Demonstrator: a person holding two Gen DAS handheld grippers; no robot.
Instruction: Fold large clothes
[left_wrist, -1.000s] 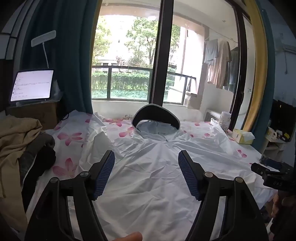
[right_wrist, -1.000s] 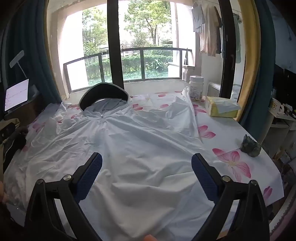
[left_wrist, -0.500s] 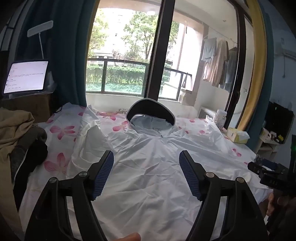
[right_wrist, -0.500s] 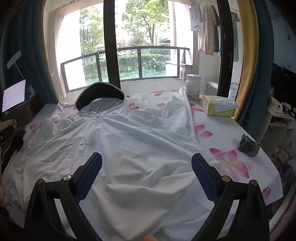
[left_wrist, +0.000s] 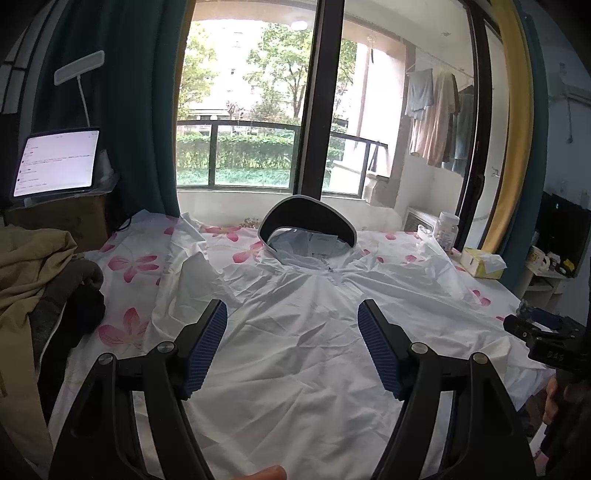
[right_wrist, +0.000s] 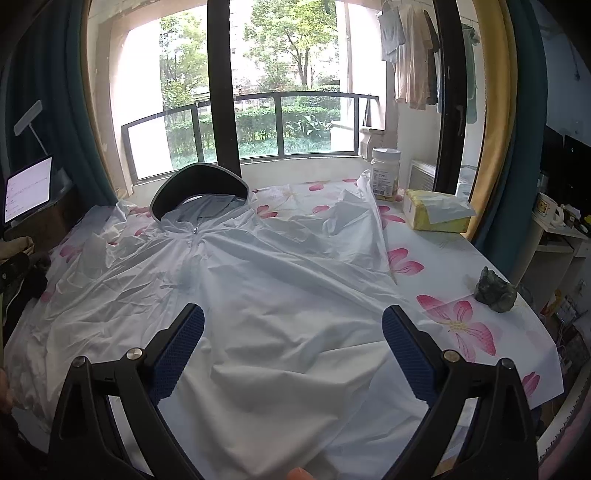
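Hovering above the near hem of the white hooded jacket (left_wrist: 295, 354), both claws are spread wide and grip nothing. The left claw (left_wrist: 291, 347) and the right claw (right_wrist: 291, 354) each frame bare cloth between blue ribbed pads.

Jacket position: spread front-up on the flower-print surface (right_wrist: 443, 295), zip running up the middle to the hood (right_wrist: 199, 192). Long axis runs from the claws straight away toward the hood, which lies at the far end under the window. Sleeves fan out to either side of the zip, both rumpled.

Nearness: the left claw sits over the jacket's left half, so the left sleeve (left_wrist: 188, 269) is its natural target. The right sleeve (right_wrist: 354, 218) lies beyond and to the right of the right claw. Judgement: folding not yet begun; a first sleeve-inward fold looks likely.

Edges and room, relative to the jacket:
- Right of it: open print, then a tissue box (right_wrist: 436, 210), a white jar (right_wrist: 386, 173) by the sleeve tip, a small dark figurine (right_wrist: 495, 288).
- Left of it: a heap of tan and dark clothes (left_wrist: 40, 280) close to the cloth.
- Near hem drapes over the surface's front edge; it could slip off if tugged.
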